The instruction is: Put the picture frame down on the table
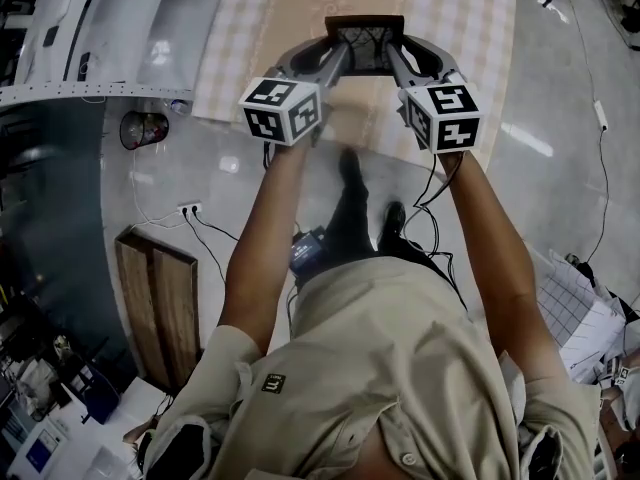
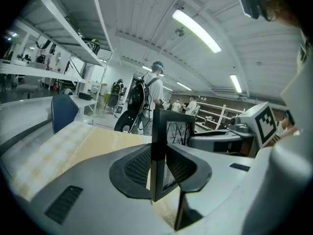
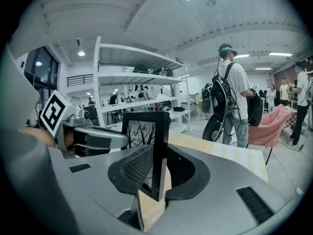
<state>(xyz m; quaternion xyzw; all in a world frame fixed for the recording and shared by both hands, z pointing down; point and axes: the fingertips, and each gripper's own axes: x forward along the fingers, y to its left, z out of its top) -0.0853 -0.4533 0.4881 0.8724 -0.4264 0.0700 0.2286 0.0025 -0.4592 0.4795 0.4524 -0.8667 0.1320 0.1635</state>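
Finding: the picture frame (image 1: 365, 43) was held between both claws over the counter (image 1: 270, 28), above the tan middle strip of its cloth; it had not yet been released.

Left claw (image 1: 333, 63): jaws clamped on the frame's left side rail, low down on that rail, as its own view showed; the rail stood upright between the ribbed pads, with tan cloth visible beneath.

Right claw (image 1: 400, 65): jaws likewise clamped on the opposite side rail; the grip mirrored the left one.

Governing relation: the frame lay directly between the two claws, not ahead of or beside either; its width ran left to right from one claw to the other, its face (a picture of bare branches) turned toward the person, and its height stood roughly vertical. Neither arm was the nearer; both reached forward about equally and shared the load.

Contact with the counter: not determinable; no view showed the frame's bottom edge against the cloth.

Judgement: the remaining move appeared to be a straight descent, or a tilt onto the back if the frame was to lie flat, both claws keeping level so the frame did not twist; one claw opening ahead of the other would risk the frame swinging or toppling.

Containers: none seen on the visible part of the counter; none bore on the task.

Surroundings: a person with a backpack (image 3: 230, 94) stood well beyond the counter.
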